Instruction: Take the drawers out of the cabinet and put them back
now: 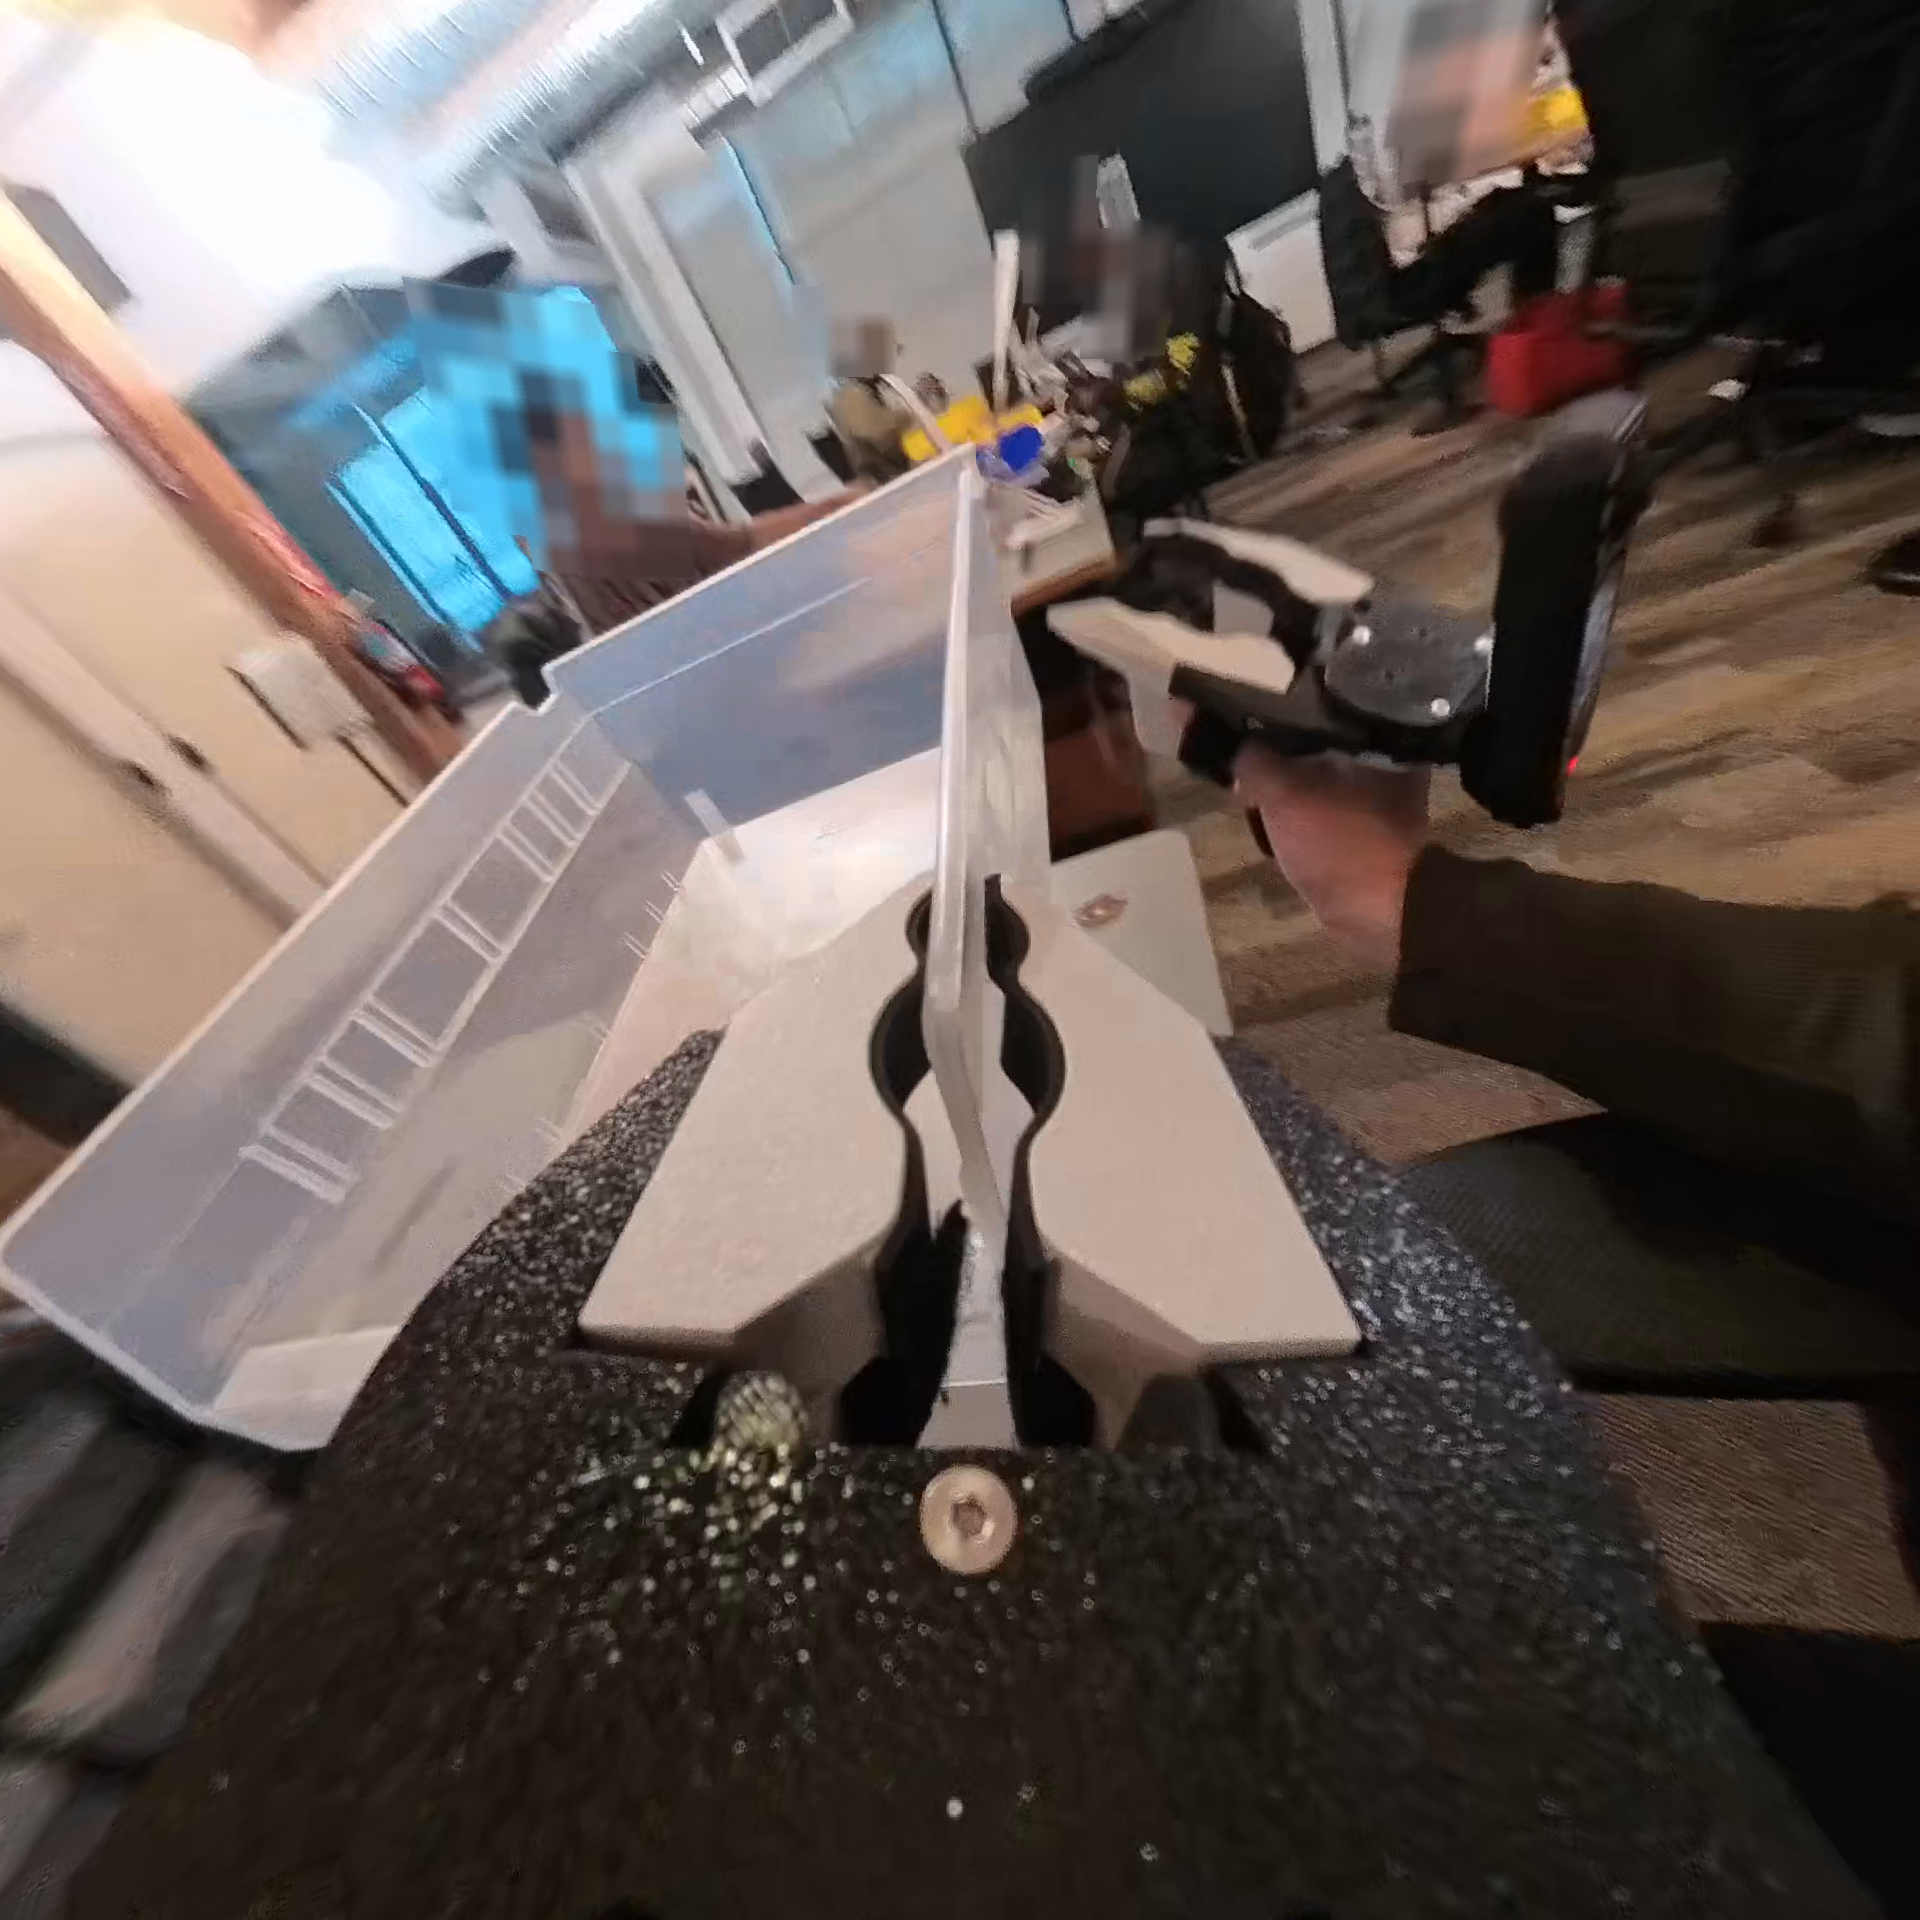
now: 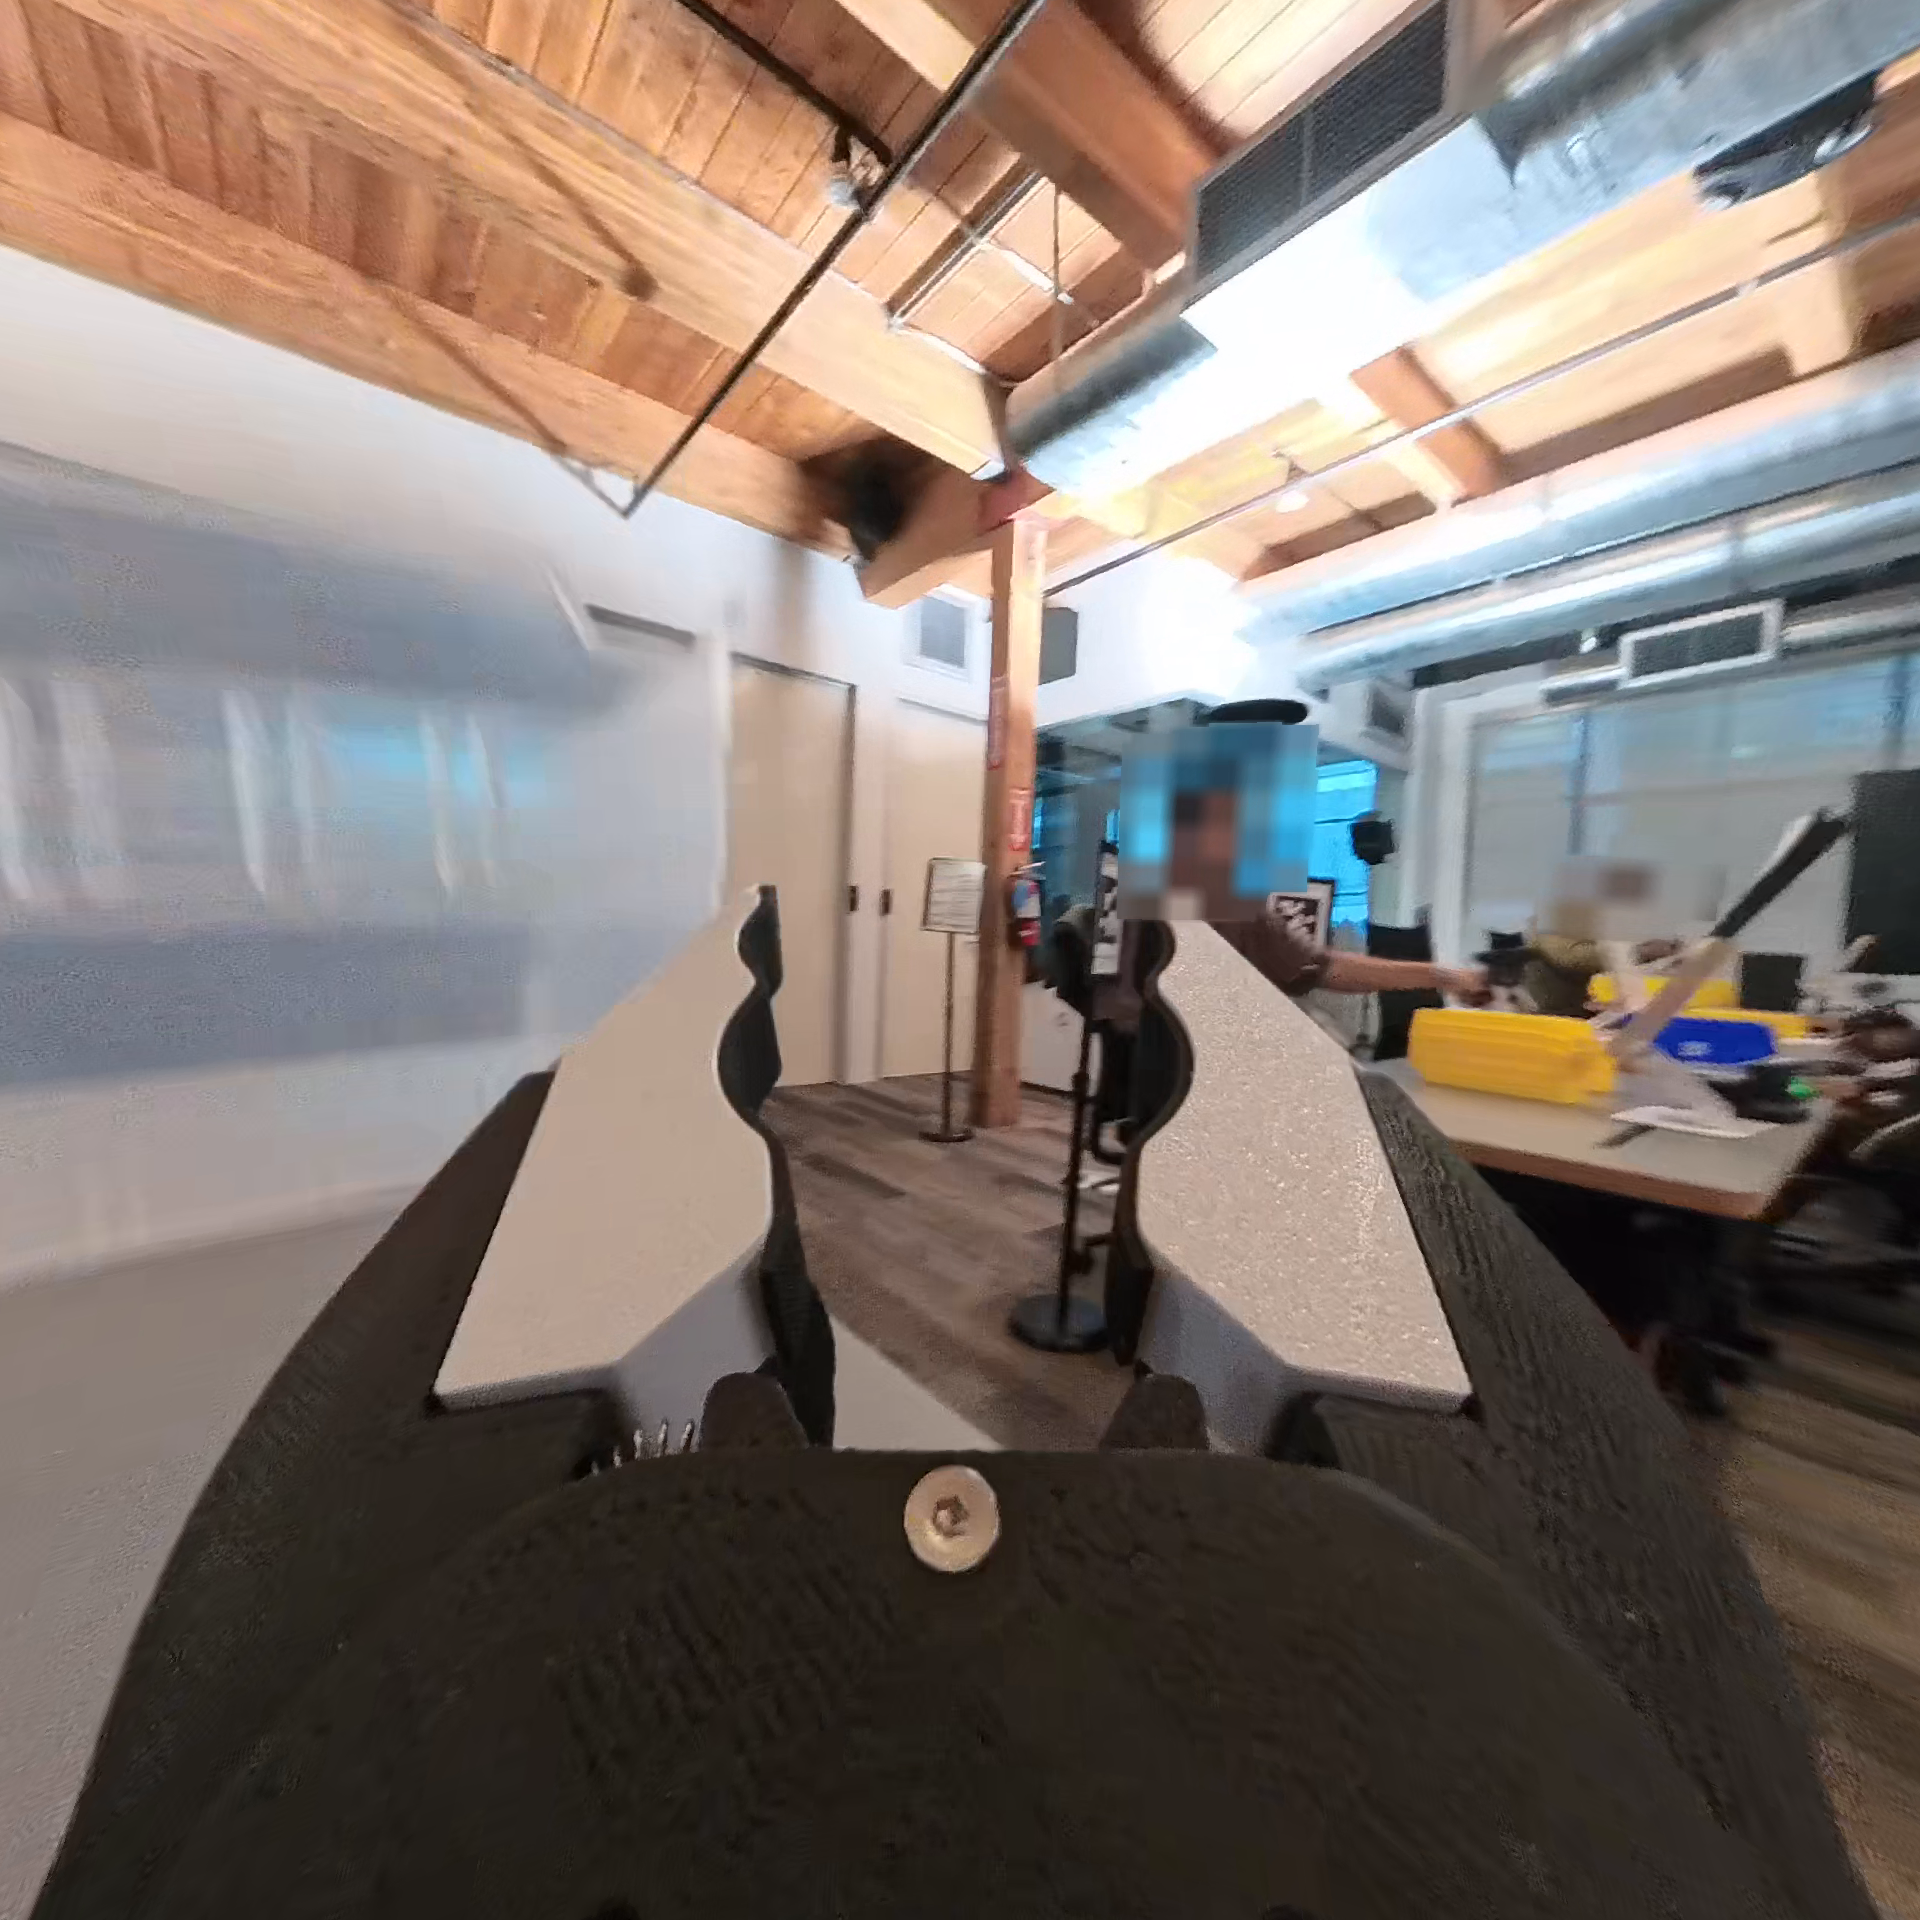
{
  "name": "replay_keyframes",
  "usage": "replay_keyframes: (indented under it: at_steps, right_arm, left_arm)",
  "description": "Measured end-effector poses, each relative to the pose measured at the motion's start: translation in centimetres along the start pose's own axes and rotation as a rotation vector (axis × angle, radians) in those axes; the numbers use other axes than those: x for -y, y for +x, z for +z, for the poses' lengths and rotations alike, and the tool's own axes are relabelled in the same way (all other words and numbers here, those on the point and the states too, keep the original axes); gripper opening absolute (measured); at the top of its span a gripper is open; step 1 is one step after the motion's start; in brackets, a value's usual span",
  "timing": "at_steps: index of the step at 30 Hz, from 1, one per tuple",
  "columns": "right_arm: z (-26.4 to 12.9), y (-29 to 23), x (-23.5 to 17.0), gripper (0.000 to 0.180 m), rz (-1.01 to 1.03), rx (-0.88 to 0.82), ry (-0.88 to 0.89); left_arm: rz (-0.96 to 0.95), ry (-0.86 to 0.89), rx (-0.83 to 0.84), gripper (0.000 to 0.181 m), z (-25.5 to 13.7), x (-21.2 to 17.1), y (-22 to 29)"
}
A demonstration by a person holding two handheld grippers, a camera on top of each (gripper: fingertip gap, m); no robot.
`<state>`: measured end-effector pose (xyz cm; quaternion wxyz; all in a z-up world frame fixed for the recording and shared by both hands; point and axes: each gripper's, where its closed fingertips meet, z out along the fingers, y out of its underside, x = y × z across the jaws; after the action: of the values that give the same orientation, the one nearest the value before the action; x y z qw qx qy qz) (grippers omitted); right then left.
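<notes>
Left gripper [image 1: 961,997] jaws pinch translucent drawer [image 1: 416,987] wall; right gripper [image 2: 956,935] jaws spread, empty.

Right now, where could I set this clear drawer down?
Bare: the grey table's near edge, in front of the yellow bins; also floor left of the black stand. Behind the bins: crowded. Left gripper grips drawer.

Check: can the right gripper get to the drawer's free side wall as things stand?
Probably yes. The right gripper is open and empty, just beside the clear drawer, with nothing visible between them. The left gripper is shut on the near wall only.
</notes>
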<state>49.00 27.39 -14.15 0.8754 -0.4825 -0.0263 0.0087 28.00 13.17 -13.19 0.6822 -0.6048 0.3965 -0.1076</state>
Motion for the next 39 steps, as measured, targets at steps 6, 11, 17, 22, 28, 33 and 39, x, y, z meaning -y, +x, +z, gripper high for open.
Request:
replay_keyframes:
  at_steps: [6,11,17,22,28,33,39]
  right_arm:
    - [0.4,1.4,-0.4,0.068,0.055,0.004,-0.004]
    - [0.9,-2.2,-0.2,0.063,-0.076,0.123,-0.009]
    - [1.1,-5.0,-0.8,0.064,-0.118,0.215,-0.04]
    - [1.0,-5.9,-1.7,0.063,-0.147,0.24,-0.078]
    - [0.4,-9.2,-3.1,0.086,0.091,0.365,-0.167]
    - [-2.8,-14.6,0.9,0.089,0.229,0.437,-0.136]
    - [-8.3,-21.8,-2.2,0.106,-0.024,0.573,-0.424]
  left_arm:
    - [-0.057,-0.149,-0.053,0.003,7.1,-6.8,1.7]
    - [-0.187,-0.201,-0.012,0.003,9.4,-10.1,1.0]
    - [-0.076,-0.278,0.093,0.003,10.2,-13.2,1.1]
    - [-0.057,-0.242,0.215,0.033,8.8,-13.0,0.3]
    - [-0.099,0.023,0.348,0.088,-4.7,-4.5,-2.4]
    - [-0.081,-0.056,0.741,0.094,-22.3,-5.8,-7.3]
    - [0.008,-0.393,1.271,0.093,-45.8,-9.1,-8.7]
